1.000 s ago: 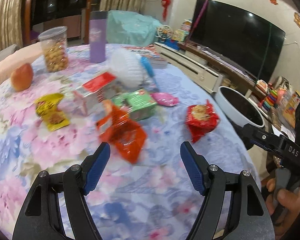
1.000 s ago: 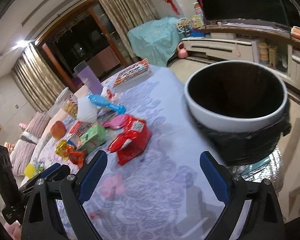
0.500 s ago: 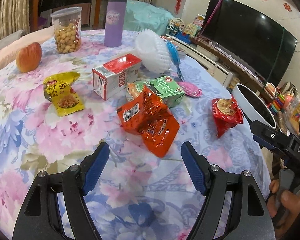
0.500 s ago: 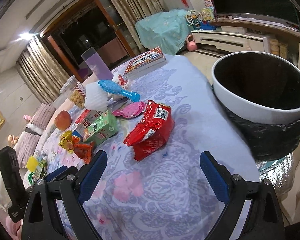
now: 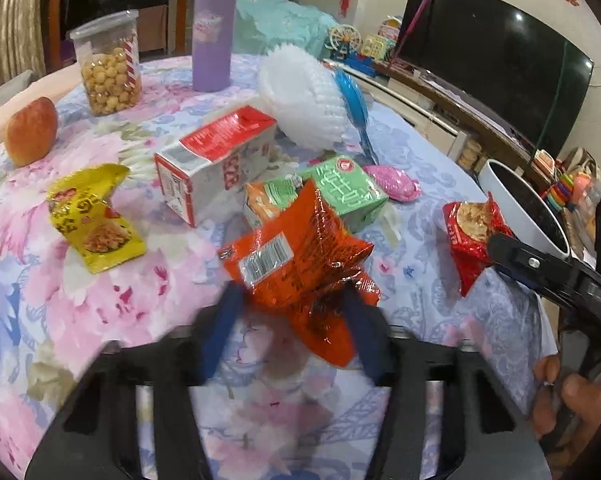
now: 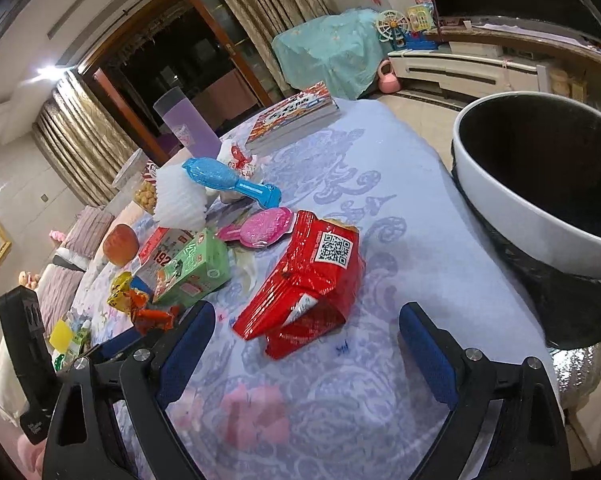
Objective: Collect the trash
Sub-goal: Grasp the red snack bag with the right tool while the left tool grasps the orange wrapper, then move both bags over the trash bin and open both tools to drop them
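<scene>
Left gripper low at six o'clock, its blue fingers blurred and part-way apart, one on each side of the orange snack wrapper. The wrapper's lower tail sits between them, but whether they pinch it I cannot tell. Just past it, at twelve o'clock, a green drink carton lies on its side, touching the wrapper's far edge. At eleven o'clock a red-and-white carton lies flat; at nine o'clock a crumpled yellow snack packet rests on the floral worktop. Out at three o'clock, a red snack bag near the worktop's edge, the right gripper's black arm crossing in front of it. Beyond the green carton, a small pink packet; farther on, a white bristly brush with a blue handle. Far side: an apple at ten o'clock, a clear jar of round snacks, a purple tumbler.

Over to the right wrist view: right gripper wide open and empty, hovering above the worktop. The red snack bag lies just ahead between the fingers' line, QR code up, touching neither. At two o'clock, off the worktop's edge, a white-rimmed trash bin with a black liner. At ten o'clock the green carton, and the orange wrapper by the other gripper.
</scene>
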A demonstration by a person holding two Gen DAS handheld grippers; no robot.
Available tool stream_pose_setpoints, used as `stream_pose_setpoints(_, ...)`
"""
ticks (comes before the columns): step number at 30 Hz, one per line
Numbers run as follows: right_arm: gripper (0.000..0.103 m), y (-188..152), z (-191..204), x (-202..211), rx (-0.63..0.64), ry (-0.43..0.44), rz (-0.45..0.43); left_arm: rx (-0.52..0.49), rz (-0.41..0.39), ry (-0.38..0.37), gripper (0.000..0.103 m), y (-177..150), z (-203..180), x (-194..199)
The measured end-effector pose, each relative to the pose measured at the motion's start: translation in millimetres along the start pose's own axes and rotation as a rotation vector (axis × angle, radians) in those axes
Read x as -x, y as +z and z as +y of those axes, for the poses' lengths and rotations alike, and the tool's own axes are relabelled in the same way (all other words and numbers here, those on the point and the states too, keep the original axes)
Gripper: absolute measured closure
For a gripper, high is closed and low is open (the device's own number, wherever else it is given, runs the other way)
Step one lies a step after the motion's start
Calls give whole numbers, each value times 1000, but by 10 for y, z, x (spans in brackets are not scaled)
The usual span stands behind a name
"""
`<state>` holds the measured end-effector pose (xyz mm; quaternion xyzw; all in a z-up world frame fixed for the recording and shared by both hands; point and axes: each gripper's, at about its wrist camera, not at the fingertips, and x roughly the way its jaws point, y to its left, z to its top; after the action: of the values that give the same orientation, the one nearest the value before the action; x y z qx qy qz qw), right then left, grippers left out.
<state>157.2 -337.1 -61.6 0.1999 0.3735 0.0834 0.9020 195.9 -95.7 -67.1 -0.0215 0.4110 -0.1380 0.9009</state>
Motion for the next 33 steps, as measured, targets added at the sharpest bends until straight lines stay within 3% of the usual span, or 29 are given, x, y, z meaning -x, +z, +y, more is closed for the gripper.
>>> stream_pose_setpoints(1,17,2,-5,-28,0,-5,1,1,1,-2,69,3,4,-3)
stream_pose_setpoints(3,42,5,-12,-70,3,-16,8,0,-4,-20,75,-1,9,10)
stream_pose_setpoints(4,49,2,-13,-96,5,-17,17,-4,-5,-23,77,-9,-7,16)
stream_pose_setpoints(5,49,-2,-9,-109,9,-17,21,-10,-7,-24,80,-16,-19,26)
stream_pose_setpoints(6,50,-7,0,-100,16,-19,16,-16,-11,-26,91,-21,-31,39)
stream_pose_setpoints(12,54,-49,47,-8,47,-10,-4,-38,-20,-44,98,-72,-107,132)
stream_pose_setpoints(33,58,-3,-152,646,34,-7,-112,-131,-54,-184,100,52,-793,335)
